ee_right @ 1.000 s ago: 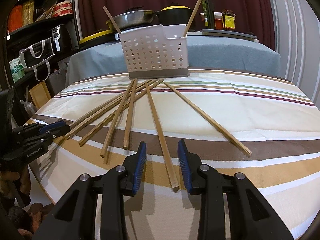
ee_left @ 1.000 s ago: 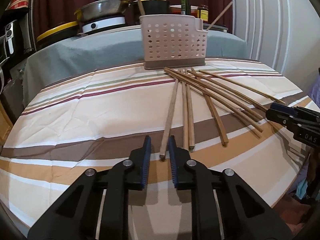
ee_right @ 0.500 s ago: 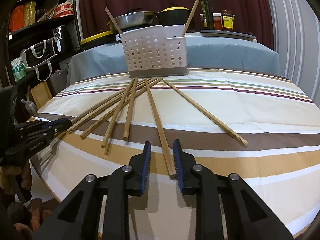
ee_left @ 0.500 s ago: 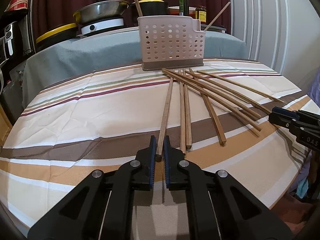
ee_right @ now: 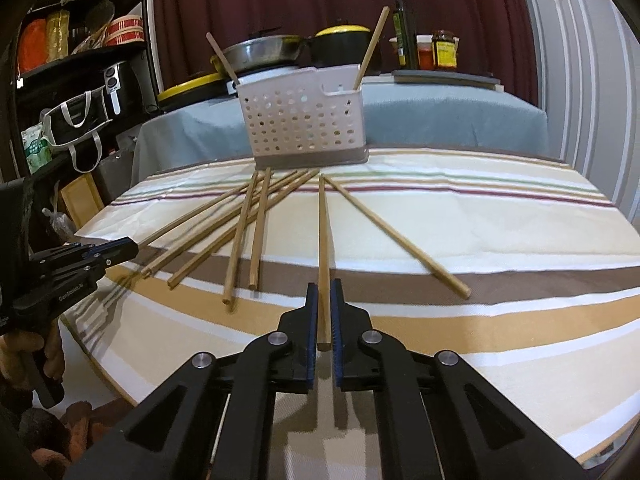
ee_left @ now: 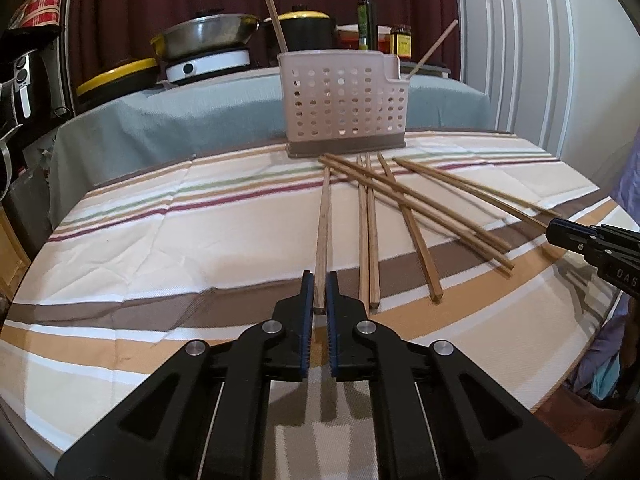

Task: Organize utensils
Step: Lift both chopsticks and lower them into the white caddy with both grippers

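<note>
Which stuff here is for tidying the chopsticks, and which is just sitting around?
For the job:
- chopsticks on the cloth
- perforated holder
- left gripper and right gripper, each closed on a chopstick

Just sitting around:
- metal pan
- black pot
- bottle
- jar

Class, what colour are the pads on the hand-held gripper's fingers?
Blue pads on black fingers, seen best in the left wrist view.

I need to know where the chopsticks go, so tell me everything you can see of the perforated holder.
The perforated holder is pale plastic, boxy, with rows of round holes and a darker brown base. It stands upright at the far side of the striped tablecloth. A lower notched compartment sits at one end. Two chopsticks lean inside it, one at each end. Loose chopsticks fan out from its base.
</note>
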Motion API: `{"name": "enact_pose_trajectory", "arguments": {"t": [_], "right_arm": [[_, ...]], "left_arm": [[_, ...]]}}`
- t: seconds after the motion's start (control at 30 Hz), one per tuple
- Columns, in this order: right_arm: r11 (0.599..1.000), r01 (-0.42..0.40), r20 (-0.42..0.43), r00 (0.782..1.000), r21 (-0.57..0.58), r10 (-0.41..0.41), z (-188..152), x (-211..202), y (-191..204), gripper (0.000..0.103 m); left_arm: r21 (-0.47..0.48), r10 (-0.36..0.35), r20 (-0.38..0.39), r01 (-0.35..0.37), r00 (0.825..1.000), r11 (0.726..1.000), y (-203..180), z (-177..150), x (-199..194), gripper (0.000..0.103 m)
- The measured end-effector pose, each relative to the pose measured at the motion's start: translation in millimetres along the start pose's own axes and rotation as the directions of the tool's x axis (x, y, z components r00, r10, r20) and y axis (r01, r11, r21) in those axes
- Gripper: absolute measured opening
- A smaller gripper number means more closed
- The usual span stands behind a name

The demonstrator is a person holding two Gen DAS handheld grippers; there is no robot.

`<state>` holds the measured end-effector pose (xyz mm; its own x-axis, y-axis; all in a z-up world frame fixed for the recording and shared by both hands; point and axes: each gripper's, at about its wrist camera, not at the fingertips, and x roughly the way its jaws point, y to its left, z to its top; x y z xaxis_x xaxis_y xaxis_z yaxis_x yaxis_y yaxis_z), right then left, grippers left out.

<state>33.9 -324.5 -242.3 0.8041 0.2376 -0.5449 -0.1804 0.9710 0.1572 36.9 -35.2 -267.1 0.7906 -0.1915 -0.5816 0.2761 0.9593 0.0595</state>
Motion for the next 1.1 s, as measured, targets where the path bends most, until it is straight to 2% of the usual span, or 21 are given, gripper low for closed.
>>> {"name": "enact_pose_trajectory", "arguments": {"t": [0.67,1.1], "right_arm": [[0.999,0.014,0.144,0.99,-0.037,-0.009,38.9,-44.3,16.1,0.007],[0.999,0.002,0.213,0.977,-0.035,0.005,68.3,-64.7,19.8,0.007]], "left_arm": [[-0.029,0.031,0.154,-0.027,0.988,0.999,10.4,33.1,-52.9,0.006],[-0.054,0.028,0.261,-0.015,0.965,0.998,17.6,68.2,-85.4,0.006]]}}
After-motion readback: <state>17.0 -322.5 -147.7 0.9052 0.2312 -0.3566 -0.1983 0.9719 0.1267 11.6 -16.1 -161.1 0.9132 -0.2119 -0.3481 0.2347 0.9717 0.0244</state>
